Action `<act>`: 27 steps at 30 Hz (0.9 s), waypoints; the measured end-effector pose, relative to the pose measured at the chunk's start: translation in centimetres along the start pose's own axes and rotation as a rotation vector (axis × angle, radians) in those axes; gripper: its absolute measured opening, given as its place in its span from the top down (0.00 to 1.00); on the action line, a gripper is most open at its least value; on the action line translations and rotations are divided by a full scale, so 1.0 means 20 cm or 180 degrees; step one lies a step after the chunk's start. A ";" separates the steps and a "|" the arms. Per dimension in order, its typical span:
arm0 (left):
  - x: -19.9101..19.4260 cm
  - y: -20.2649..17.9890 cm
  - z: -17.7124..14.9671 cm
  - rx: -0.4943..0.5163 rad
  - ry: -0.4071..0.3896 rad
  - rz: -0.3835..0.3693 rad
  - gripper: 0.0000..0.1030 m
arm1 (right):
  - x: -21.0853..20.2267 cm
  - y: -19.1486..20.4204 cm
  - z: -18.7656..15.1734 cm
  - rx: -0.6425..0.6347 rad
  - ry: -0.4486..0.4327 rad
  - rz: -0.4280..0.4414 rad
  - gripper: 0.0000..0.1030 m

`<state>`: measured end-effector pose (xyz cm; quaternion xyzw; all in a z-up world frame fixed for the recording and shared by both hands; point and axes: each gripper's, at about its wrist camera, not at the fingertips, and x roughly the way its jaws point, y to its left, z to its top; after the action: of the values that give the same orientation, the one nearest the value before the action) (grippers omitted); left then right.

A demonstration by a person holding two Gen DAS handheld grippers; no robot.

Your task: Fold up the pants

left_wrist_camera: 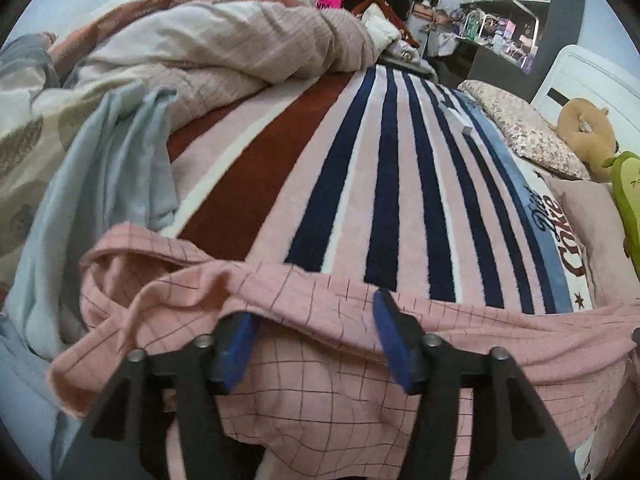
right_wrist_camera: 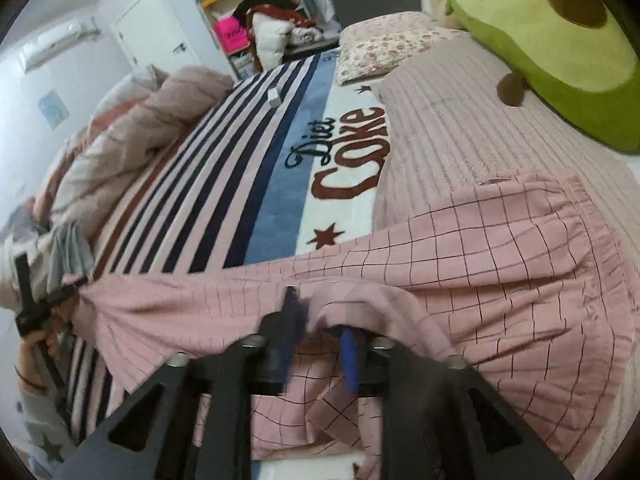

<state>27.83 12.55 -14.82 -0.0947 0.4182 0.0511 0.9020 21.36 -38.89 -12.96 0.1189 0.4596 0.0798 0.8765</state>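
Pink grid-check pants [left_wrist_camera: 320, 360] spread across near edge of striped "Diet Coke" blanket [left_wrist_camera: 360, 184], elastic waistband at 2 o'clock in right wrist view. Left gripper [left_wrist_camera: 314, 344] spread wide, blue pads apart, fabric fold draped over left pad, not pinched. Right gripper [right_wrist_camera: 318, 344] partly open, blurred; cloth between pads, grip unclear. Avocado plush [right_wrist_camera: 560, 40] at 1 o'clock, rumpled duvet [left_wrist_camera: 224, 48] at 11.

One pink checked pants [left_wrist_camera: 320, 380], two pillows [left_wrist_camera: 532, 128], one avocado plush [right_wrist_camera: 560, 40].
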 end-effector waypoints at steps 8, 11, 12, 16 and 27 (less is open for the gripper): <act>-0.34 0.09 0.07 0.0002 -0.0356 0.0080 0.23 | -0.25 0.15 0.00 -0.0263 -0.0309 0.0145 0.39; -0.40 0.10 0.04 0.0030 -0.0374 0.0056 0.23 | -0.29 0.24 -0.02 -0.0370 -0.0358 0.0420 0.39; -0.41 0.10 0.01 0.0055 -0.0334 -0.0005 0.23 | -0.27 0.27 -0.04 -0.0400 -0.0309 0.0578 0.40; -0.36 0.03 -0.08 0.0150 -0.0148 -0.0265 0.23 | -0.09 0.38 -0.12 -0.0480 0.0002 0.0918 0.71; 0.07 -0.17 -0.18 0.0365 0.0467 -0.0601 0.47 | 0.38 0.46 -0.24 -0.0665 0.0718 0.0849 0.85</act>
<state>26.57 8.40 -17.73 -0.0855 0.4745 -0.0651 0.8737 21.34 -27.45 -18.97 0.0775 0.5244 0.2552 0.8087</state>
